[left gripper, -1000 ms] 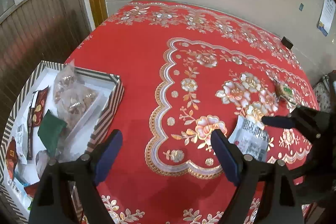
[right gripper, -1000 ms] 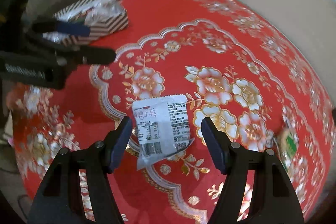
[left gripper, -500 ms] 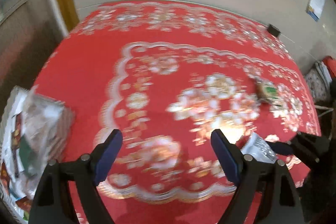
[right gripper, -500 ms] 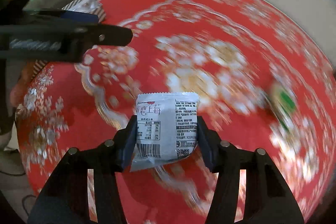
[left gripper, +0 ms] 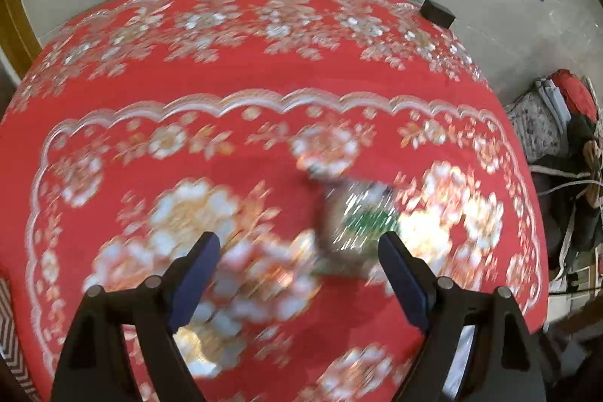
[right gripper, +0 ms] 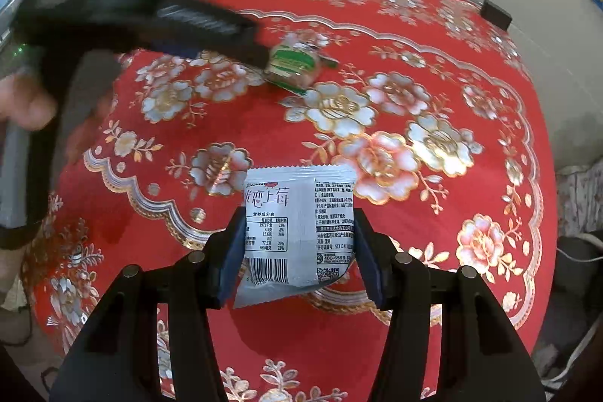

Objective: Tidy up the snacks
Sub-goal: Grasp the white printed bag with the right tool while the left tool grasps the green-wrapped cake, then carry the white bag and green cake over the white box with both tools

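Left wrist view: the left claw [left gripper: 297, 270] stands wide and empty above the red-clothed counter [left gripper: 264, 70]. The green-labelled snack [left gripper: 358, 225], blurred, lies at about one o'clock of its opening, likely its next pick.

Right wrist view: the right claw [right gripper: 296, 251] pinches the silver snack packet [right gripper: 297, 232] by its sides, lifted for carrying. The green snack [right gripper: 296, 64] lies at twelve o'clock, just beside the left claw [right gripper: 260, 55].

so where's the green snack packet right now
The green snack packet lies on the red tablecloth, far side in the right wrist view, beside the open left tool, well beyond the held silver packet.
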Demonstrator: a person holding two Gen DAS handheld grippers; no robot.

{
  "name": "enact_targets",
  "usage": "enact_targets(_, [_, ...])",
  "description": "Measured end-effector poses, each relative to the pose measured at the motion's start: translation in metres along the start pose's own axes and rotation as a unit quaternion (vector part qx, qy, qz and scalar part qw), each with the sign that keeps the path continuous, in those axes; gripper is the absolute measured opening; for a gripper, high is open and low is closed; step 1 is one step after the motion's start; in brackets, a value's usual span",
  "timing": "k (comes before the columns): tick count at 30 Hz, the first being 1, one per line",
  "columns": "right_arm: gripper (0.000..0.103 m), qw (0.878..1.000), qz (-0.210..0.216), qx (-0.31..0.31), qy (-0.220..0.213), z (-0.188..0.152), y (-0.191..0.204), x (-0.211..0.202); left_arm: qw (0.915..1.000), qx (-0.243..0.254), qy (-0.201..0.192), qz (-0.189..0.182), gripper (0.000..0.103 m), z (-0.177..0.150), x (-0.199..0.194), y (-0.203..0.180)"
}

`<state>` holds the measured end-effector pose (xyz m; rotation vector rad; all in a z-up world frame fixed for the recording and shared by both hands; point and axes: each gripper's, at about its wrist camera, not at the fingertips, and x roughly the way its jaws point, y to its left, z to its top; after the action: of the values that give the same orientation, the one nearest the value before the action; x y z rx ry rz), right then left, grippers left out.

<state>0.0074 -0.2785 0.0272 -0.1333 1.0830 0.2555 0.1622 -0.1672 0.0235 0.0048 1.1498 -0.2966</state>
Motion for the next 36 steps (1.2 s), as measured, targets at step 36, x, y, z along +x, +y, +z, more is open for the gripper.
enact_targets(36, [0.053, 0.995, 0.012, 0.041, -0.087, 0.012, 0.098, -0.004, 0.9924, 0.023, -0.082, 0.089, 0.051, -0.103, -0.079, 0.082])
